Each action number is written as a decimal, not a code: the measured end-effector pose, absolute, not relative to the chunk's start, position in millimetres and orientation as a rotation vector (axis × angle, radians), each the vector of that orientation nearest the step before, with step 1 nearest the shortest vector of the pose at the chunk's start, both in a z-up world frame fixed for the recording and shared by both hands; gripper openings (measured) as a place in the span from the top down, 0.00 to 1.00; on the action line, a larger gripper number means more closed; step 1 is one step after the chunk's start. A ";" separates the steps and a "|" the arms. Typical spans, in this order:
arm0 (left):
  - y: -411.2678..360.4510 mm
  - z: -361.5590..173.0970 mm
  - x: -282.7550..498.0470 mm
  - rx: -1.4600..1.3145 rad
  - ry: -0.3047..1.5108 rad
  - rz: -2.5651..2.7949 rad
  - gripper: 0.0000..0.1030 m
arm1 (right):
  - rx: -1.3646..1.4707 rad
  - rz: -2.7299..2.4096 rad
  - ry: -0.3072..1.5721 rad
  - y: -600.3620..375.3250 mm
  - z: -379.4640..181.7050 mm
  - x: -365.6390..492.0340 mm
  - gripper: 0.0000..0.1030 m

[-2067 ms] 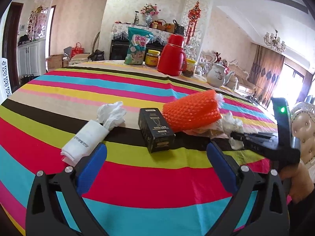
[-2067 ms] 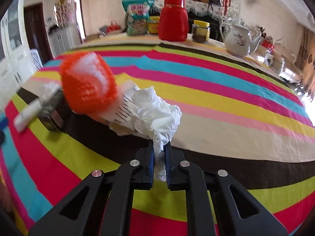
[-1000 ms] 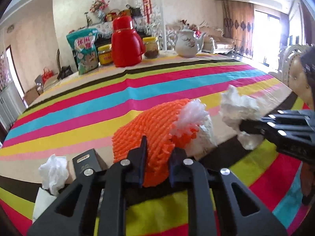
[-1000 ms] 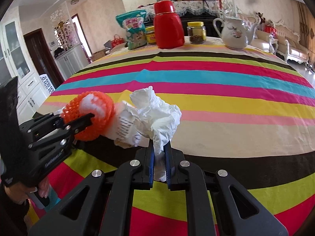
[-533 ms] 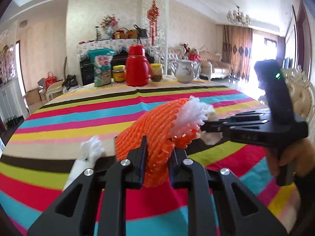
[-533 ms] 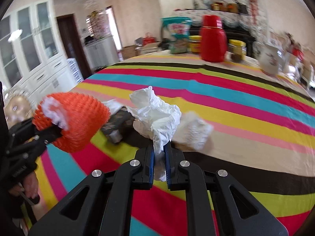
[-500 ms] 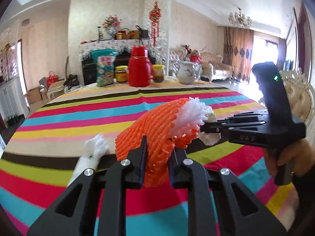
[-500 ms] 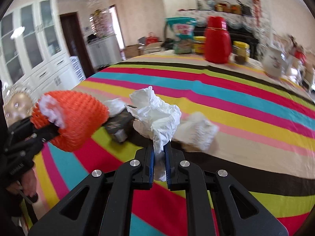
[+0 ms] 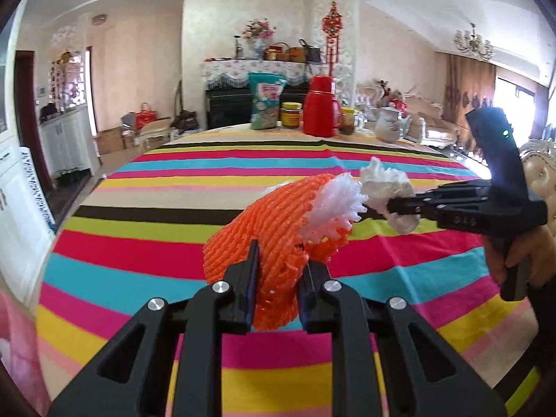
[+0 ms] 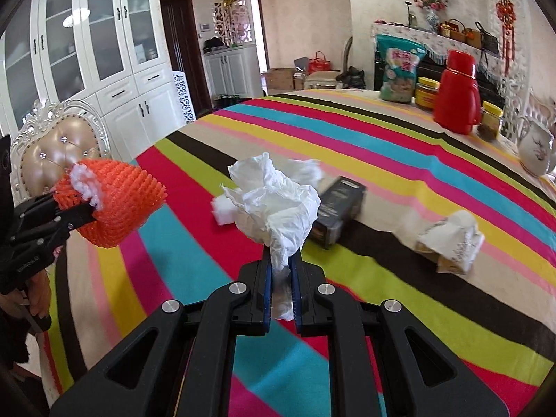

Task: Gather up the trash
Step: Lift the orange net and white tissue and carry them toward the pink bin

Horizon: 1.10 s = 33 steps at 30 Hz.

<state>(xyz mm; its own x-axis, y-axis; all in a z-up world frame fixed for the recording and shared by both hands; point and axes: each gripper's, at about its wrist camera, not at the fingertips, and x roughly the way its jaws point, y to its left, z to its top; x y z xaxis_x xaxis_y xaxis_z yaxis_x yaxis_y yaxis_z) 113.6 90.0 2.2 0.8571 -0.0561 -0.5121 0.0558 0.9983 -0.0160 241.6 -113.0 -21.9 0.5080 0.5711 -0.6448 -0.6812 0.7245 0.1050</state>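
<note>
My left gripper [image 9: 278,278] is shut on an orange foam fruit net [image 9: 274,229] with white foam inside, held above the striped tablecloth [image 9: 173,243]. The net also shows at the left of the right wrist view [image 10: 118,201], held by the left gripper [image 10: 83,215]. My right gripper [image 10: 280,271] is shut on a crumpled white tissue [image 10: 278,205], held above the table; it appears in the left wrist view [image 9: 389,205] with the tissue [image 9: 385,184] beside the net. On the table lie a black box [image 10: 337,212], a white wad [image 10: 224,210] and a crumpled paper wrapper [image 10: 451,239].
At the far side of the table stand a red thermos [image 10: 455,93], a snack bag [image 10: 399,66], jars [image 10: 425,92] and a white teapot [image 10: 535,153]. An ornate chair [image 10: 55,149] stands at the table's left edge, white cabinets [image 10: 87,52] behind it.
Both grippers have swung left with their loads, toward the table's left edge and the chair. The net and tissue stay gripped; the box and wrapper stay on the table.
</note>
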 end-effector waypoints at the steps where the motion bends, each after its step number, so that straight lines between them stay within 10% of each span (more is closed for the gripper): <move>1: 94.0 1.6 109.0 -0.004 0.537 -0.049 0.82 | -0.161 0.771 0.711 -108.7 -21.0 236.0 0.89; 33: 210.1 6.0 -43.0 -0.172 0.393 0.346 0.79 | -0.206 1.021 0.549 80.9 -5.1 99.6 0.89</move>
<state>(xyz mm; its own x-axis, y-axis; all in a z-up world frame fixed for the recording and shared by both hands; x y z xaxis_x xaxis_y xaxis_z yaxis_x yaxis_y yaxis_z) -43.0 210.1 6.0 0.8664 0.2959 -0.4023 -0.3618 0.9272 -0.0972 99.6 80.9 -5.1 0.4022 0.7509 -0.5239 -0.8514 0.5172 0.0876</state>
